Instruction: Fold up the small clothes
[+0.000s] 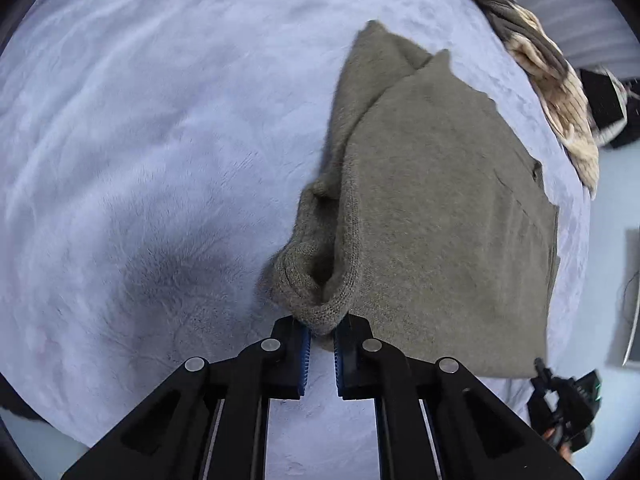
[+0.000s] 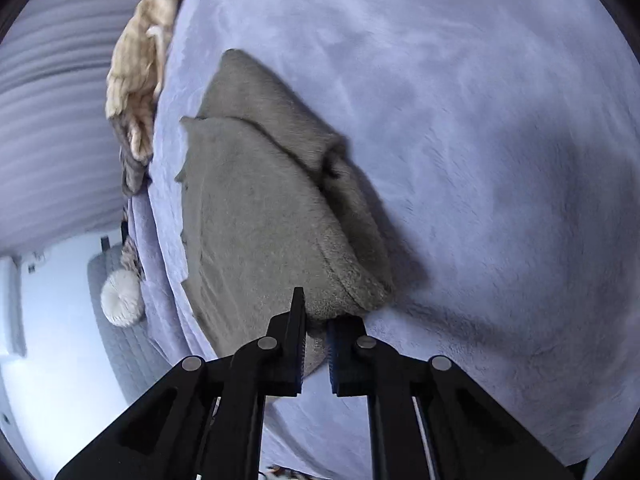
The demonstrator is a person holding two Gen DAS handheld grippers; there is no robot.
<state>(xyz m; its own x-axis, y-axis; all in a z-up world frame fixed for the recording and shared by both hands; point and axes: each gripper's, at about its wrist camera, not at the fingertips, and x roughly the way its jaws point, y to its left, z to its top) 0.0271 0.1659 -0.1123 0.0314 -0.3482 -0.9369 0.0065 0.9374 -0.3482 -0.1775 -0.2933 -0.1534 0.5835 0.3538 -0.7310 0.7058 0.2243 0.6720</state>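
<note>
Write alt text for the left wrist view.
The left claw pinches a rolled edge of an olive-grey knit garment, folded on a pale lavender blanket. A beige-and-grey knit item lies at the blanket's far right edge.

Left gripper: black fingers, blue pads nearly together, pinching knit fabric.
Right gripper: same, pinching fabric edge.
</note>
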